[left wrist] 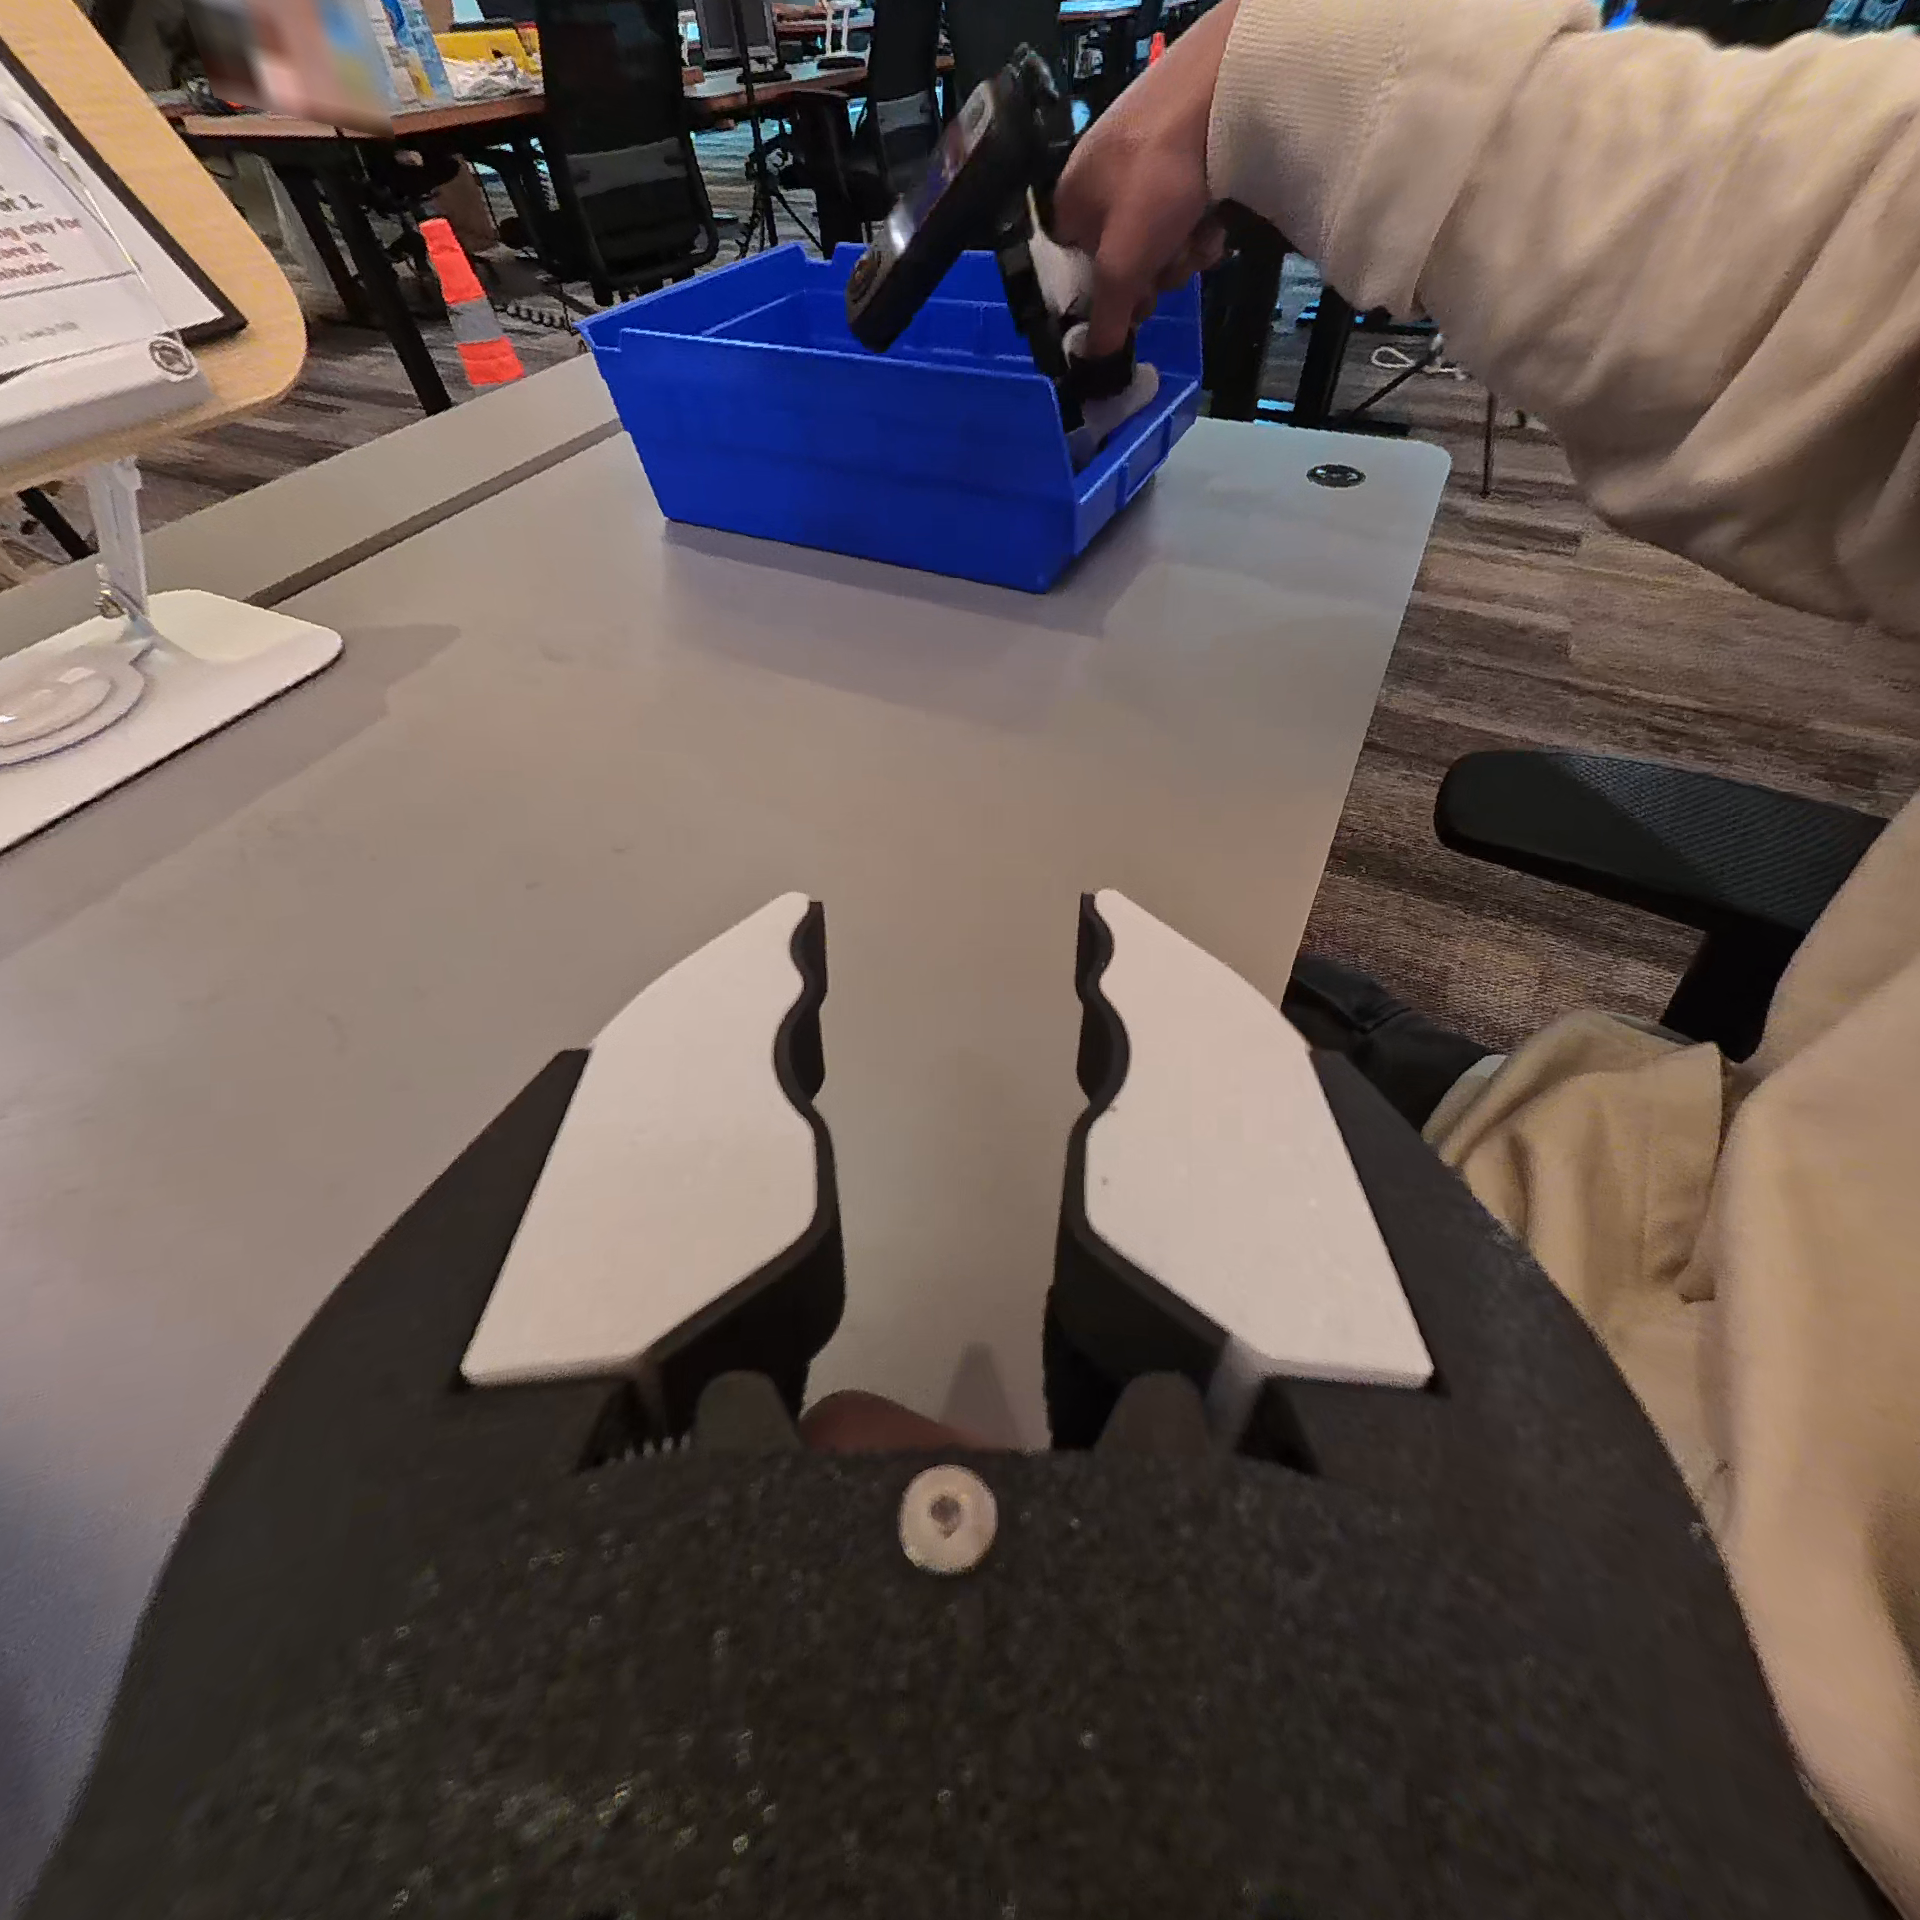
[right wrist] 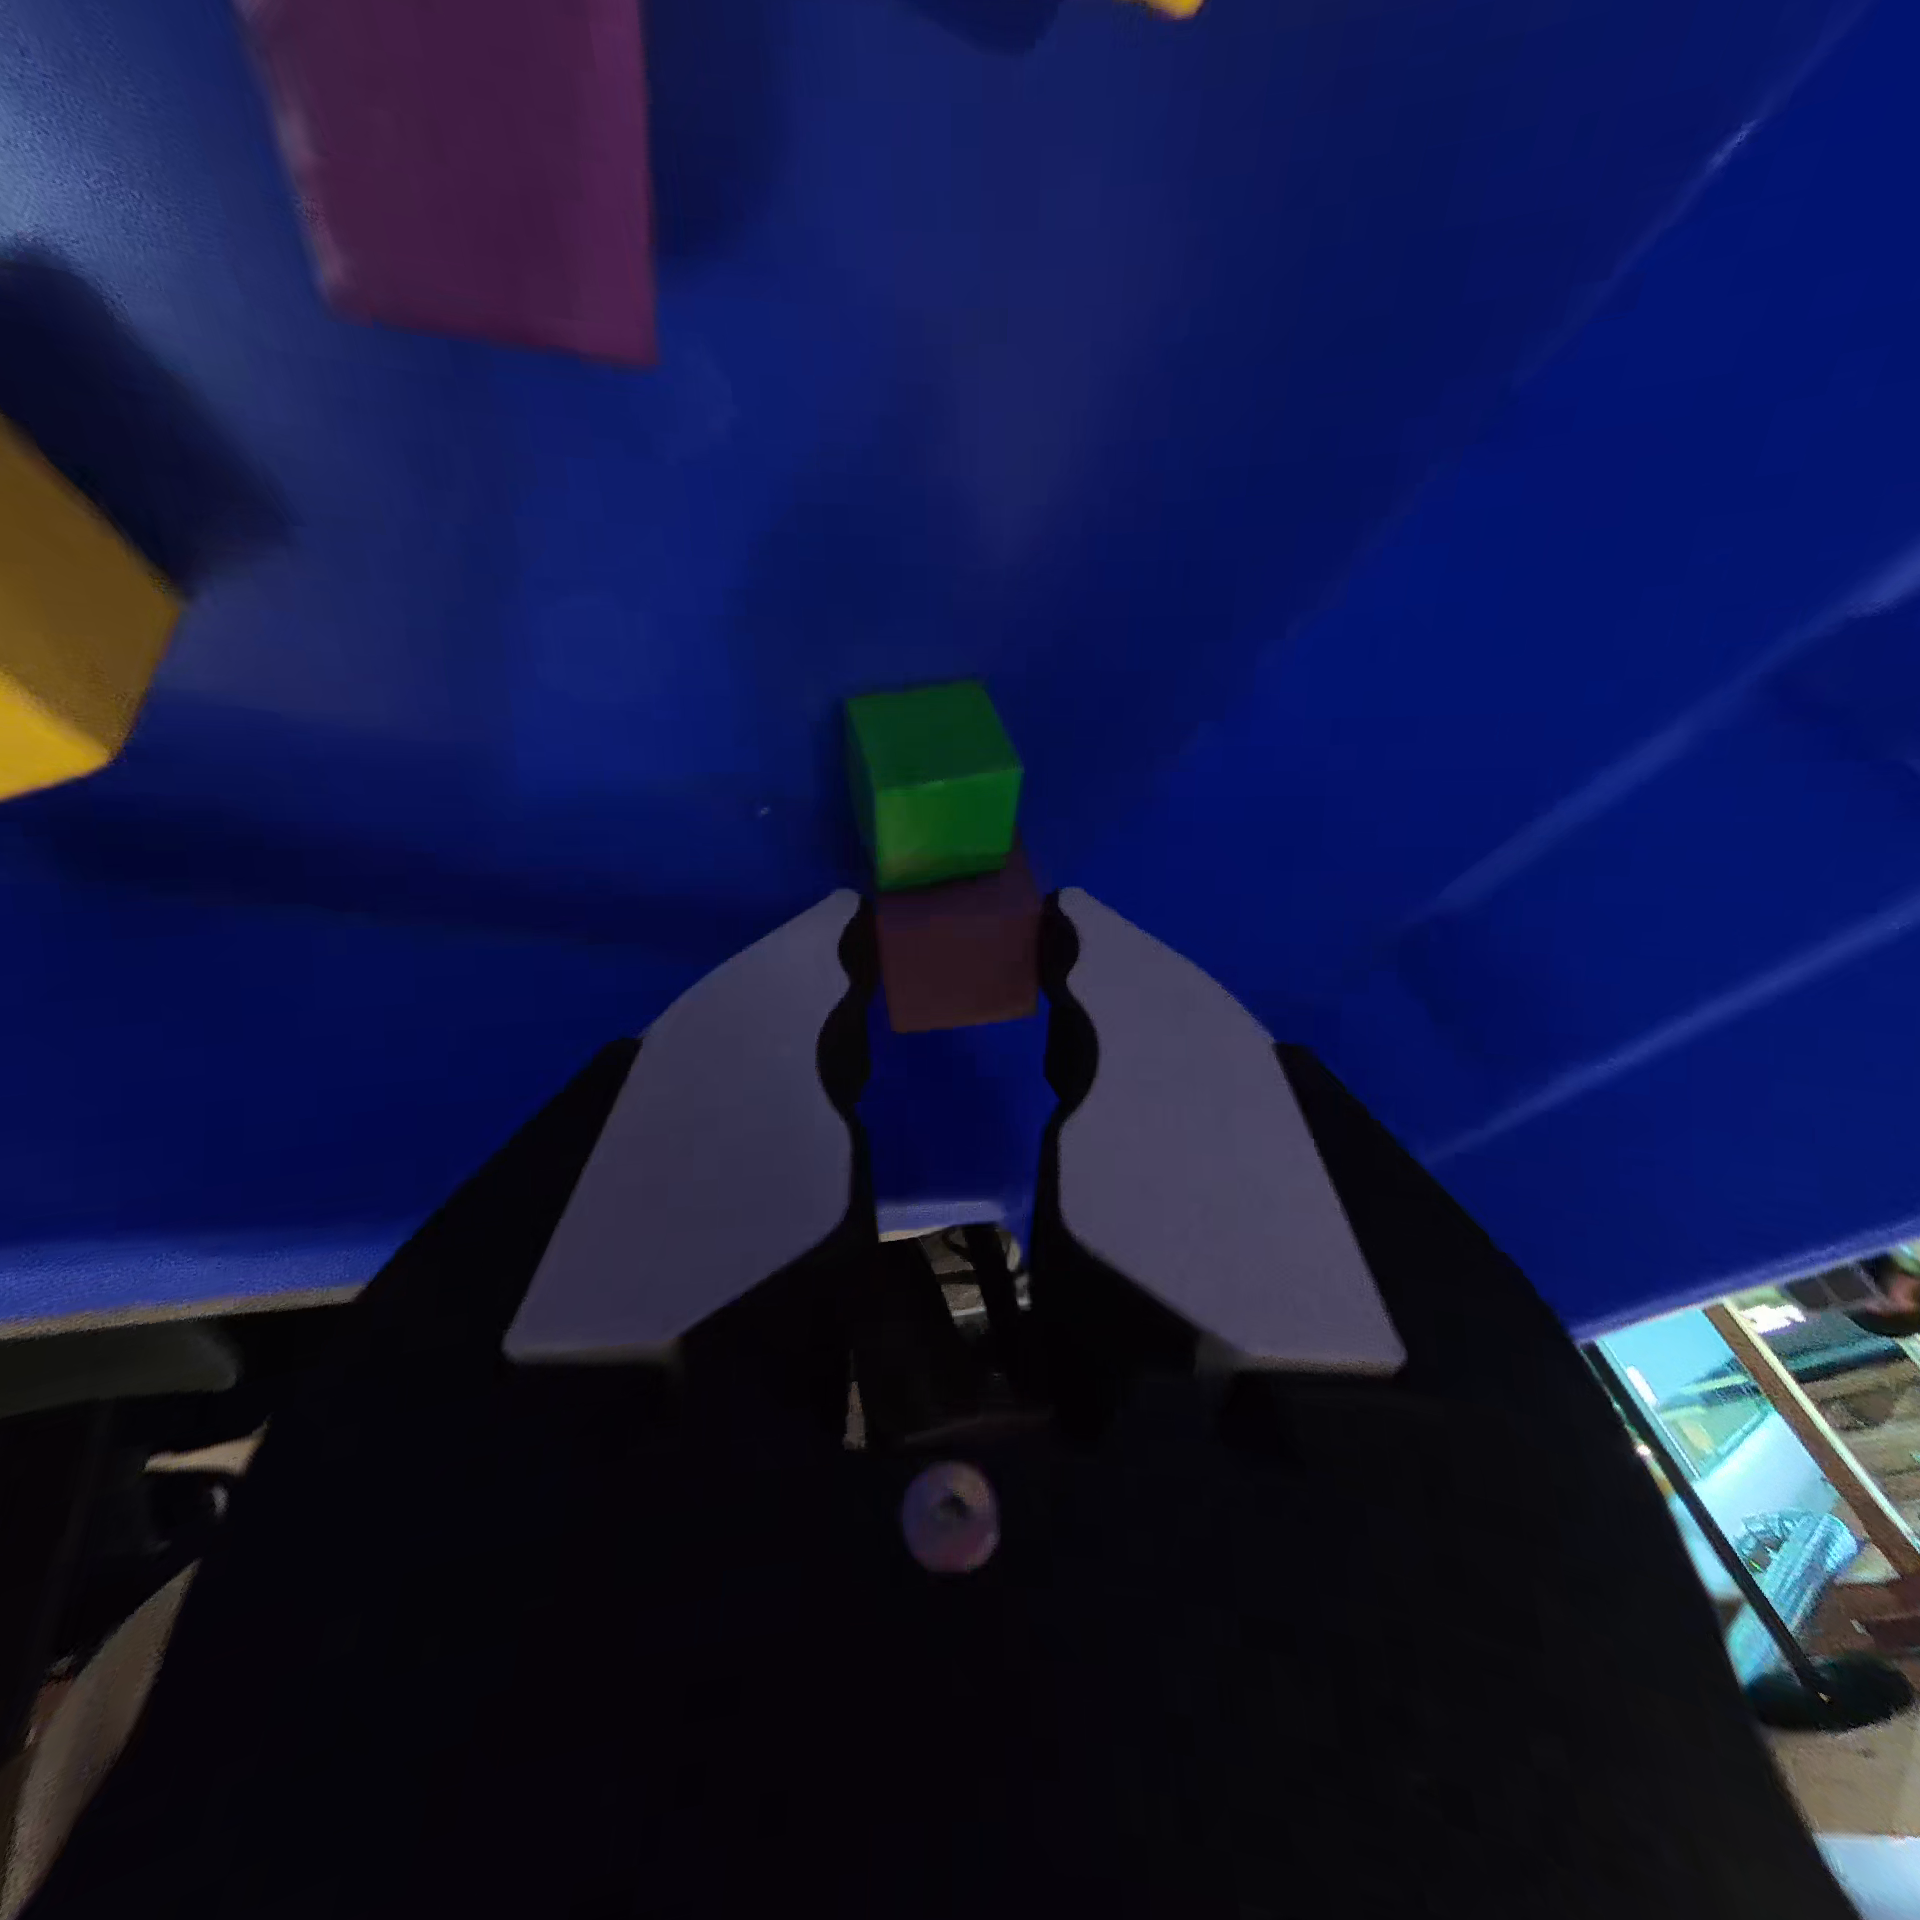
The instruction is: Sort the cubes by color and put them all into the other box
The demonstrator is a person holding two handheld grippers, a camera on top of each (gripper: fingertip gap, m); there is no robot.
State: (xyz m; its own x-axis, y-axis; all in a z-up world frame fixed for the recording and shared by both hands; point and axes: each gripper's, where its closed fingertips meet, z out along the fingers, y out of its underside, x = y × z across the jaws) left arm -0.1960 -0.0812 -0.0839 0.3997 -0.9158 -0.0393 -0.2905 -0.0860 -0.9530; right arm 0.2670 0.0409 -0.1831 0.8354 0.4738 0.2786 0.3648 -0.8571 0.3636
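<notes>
Right wrist view has my right gripper [right wrist: 956, 961] clamped on a purple cube [right wrist: 958, 961] inside the blue bin [right wrist: 1351, 520] (green cube [right wrist: 932, 784] touching it), so next I lift clear; my left gripper [left wrist: 951, 997] idles, jaws apart

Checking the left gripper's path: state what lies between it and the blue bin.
Only bare grey table lies between the left gripper and the blue bin, in the left wrist view.
</notes>
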